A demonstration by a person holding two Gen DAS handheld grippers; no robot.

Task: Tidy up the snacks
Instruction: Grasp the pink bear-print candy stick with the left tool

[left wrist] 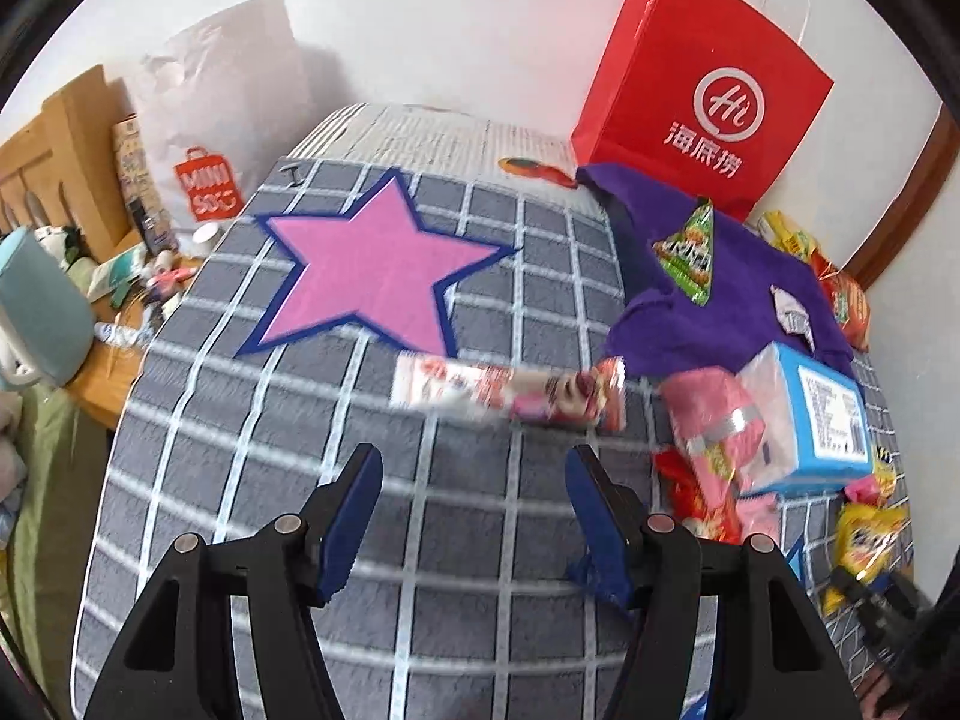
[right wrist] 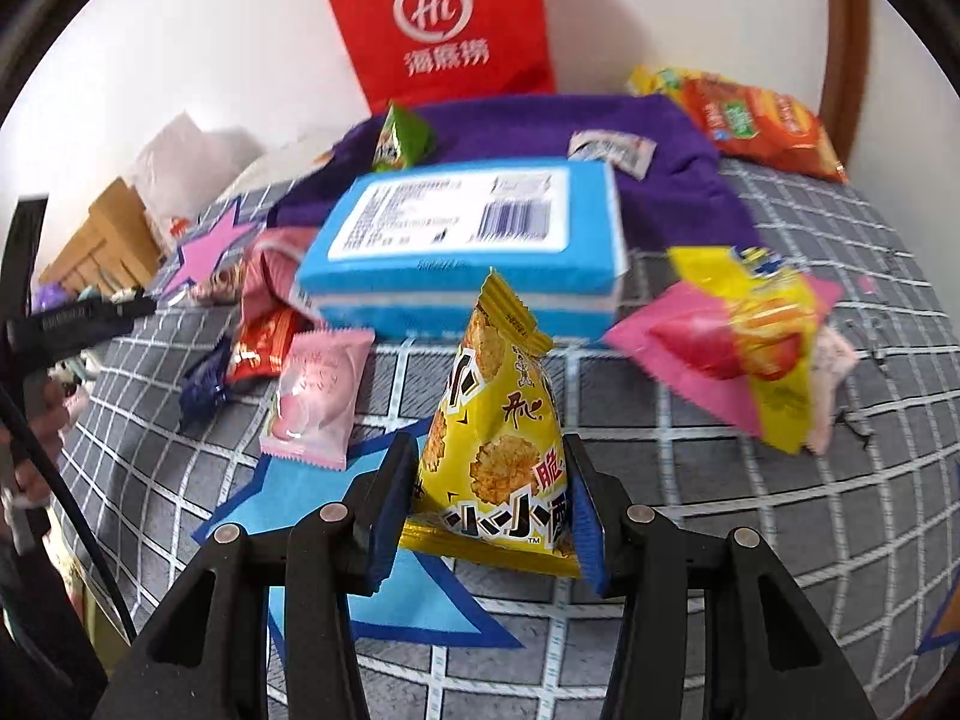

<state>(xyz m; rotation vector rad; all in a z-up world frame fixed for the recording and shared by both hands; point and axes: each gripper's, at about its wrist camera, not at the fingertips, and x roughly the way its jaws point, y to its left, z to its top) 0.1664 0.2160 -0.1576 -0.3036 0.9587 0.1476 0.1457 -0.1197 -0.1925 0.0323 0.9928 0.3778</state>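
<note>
One blue box (right wrist: pixel 462 240) lay flat on the checked bed (right wrist: pixel 720 480), long axis across the view, barcode label up. Nearer, a yellow triangular packet (right wrist: pixel 498 438) stood apex-up, pinched in the right tool (right wrist: pixel 486 504). Left tool (left wrist: pixel 474 516) hung open, empty.

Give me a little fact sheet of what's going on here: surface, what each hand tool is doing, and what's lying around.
surface: grey checked blanket with a pink star patch
right gripper: fingers shut on a yellow pyramid-shaped snack packet
left gripper: fingers open, nothing between them
nearest loose snack: long pink-and-white wrapped bar
also there: blue rectangular box, purple cloth, red paper bag
</note>
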